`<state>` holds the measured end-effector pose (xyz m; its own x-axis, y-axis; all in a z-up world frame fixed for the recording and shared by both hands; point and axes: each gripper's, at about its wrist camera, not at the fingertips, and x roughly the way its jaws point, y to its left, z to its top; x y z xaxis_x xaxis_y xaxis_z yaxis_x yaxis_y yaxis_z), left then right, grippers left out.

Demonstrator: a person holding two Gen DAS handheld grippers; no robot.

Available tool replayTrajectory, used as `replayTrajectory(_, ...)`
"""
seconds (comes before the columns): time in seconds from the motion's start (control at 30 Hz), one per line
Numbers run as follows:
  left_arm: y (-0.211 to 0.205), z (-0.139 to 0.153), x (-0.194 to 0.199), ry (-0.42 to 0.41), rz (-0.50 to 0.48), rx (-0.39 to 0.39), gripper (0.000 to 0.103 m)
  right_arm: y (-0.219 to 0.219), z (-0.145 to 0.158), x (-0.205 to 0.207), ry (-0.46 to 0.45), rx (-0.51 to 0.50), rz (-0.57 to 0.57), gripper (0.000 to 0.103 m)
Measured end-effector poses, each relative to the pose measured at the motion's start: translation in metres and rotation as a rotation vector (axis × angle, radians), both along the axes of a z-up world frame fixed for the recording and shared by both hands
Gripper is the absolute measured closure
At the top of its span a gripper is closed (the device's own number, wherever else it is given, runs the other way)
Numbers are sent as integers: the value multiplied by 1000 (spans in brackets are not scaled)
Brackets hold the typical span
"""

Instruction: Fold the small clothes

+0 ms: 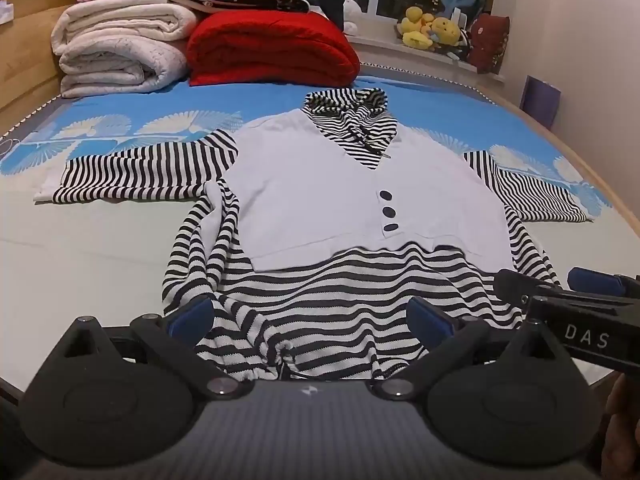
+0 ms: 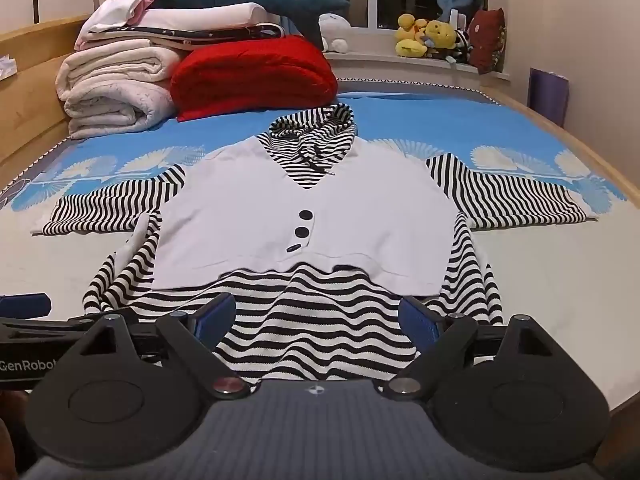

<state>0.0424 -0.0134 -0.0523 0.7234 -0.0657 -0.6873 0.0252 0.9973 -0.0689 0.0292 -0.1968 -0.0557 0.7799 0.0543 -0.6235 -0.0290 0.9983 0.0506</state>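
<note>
A small hooded top (image 1: pixel 320 200) lies face up on the bed, with a white vest front, three dark buttons and black-and-white striped sleeves, hood and hem. It also shows in the right wrist view (image 2: pixel 304 216). My left gripper (image 1: pixel 312 316) is open, its blue-padded fingers spread over the striped hem near its left part. My right gripper (image 2: pixel 316 314) is open over the hem's right part. The right gripper's fingers (image 1: pixel 576 292) reach in at the right of the left wrist view. The left gripper's fingers (image 2: pixel 28 312) show at the left of the right wrist view.
A blue patterned sheet (image 1: pixel 440 120) covers the far half of the bed. Folded white quilts (image 1: pixel 116 44) and a red quilt (image 1: pixel 272 48) are stacked at the head. Plush toys (image 1: pixel 432 28) sit on the windowsill. The wooden bed frame (image 1: pixel 600 168) curves along the right.
</note>
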Motion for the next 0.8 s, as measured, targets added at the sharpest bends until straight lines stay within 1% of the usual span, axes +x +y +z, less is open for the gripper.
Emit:
replayTrajectory(0.5,2,-5,-2,4,-1,-8,1,-1,3,0,-5,-11,10,14)
replayTrajectory(0.63,2,-7,-1,20,-3,-20,1,0,2,0,-6,-13,11,14)
replayTrajectory(0.8,0,-8,-2,14,-2,-14,1,0,2,0,-6,-13,11,14)
